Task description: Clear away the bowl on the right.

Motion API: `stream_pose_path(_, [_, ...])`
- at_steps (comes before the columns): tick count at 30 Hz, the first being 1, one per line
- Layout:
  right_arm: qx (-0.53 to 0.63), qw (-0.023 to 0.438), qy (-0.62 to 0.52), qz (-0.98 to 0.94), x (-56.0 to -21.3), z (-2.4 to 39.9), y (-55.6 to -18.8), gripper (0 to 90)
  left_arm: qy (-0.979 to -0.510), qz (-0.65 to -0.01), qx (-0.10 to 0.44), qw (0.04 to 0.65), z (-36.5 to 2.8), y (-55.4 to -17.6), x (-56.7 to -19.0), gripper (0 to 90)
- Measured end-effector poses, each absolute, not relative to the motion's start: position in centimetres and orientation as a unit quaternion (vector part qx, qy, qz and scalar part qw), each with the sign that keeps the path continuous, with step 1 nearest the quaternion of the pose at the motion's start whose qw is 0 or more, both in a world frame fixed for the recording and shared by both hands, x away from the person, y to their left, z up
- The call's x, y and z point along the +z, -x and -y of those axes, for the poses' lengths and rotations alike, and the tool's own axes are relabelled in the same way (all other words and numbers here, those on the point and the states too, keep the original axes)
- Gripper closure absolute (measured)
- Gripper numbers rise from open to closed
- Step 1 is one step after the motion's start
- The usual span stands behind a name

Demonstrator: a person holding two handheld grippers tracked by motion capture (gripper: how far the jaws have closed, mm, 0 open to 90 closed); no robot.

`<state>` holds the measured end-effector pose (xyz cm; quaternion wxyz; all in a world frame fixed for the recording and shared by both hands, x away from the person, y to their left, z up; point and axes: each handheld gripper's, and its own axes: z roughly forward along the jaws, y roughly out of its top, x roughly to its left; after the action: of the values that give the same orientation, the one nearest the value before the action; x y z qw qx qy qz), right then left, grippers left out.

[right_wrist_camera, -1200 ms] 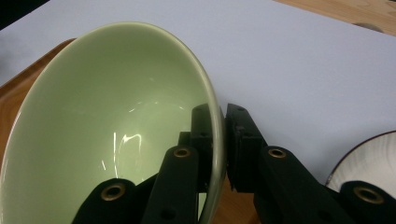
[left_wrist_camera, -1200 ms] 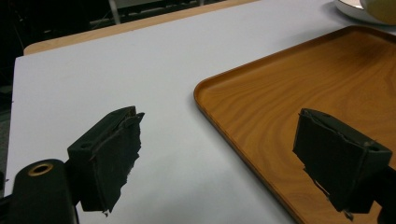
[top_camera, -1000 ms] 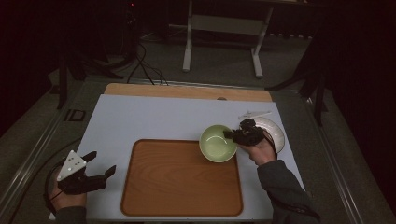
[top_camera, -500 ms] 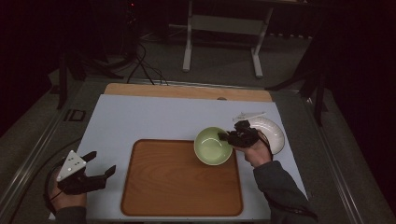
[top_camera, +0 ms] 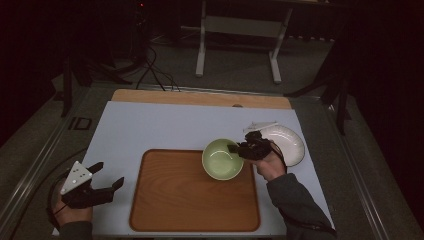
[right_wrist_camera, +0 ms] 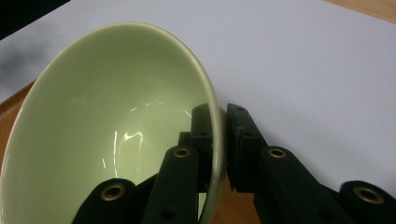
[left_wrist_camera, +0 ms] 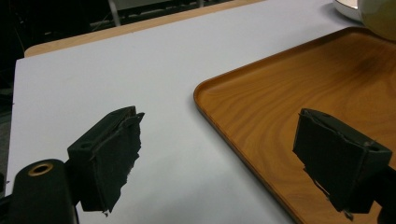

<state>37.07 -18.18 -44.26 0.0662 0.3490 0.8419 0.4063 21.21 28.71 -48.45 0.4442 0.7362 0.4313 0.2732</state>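
Right gripper view: right gripper pinches green bowl rim, mid-carry over tray; next, lower it flat, release.

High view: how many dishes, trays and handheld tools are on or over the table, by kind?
Green bowl: 1
White plate: 1
Wooden tray: 1
Handheld tools: 2, left tool and right tool
Total: 5

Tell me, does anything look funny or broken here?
Nothing is broken or spilled. The green bowl is tipped, because the right gripper pinches its rim and holds it over the wooden tray. The left gripper's black pads look ragged.
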Motion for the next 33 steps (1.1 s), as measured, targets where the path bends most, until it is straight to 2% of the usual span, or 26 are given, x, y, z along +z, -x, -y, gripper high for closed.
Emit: stream_pose_path(33, [0.403,0.039,-0.312,-0.860,-45.2,14.7,-35.5,82.3,-0.736,-0.429,0.275,0.445,-28.7,-21.2,-48.4,14.6])
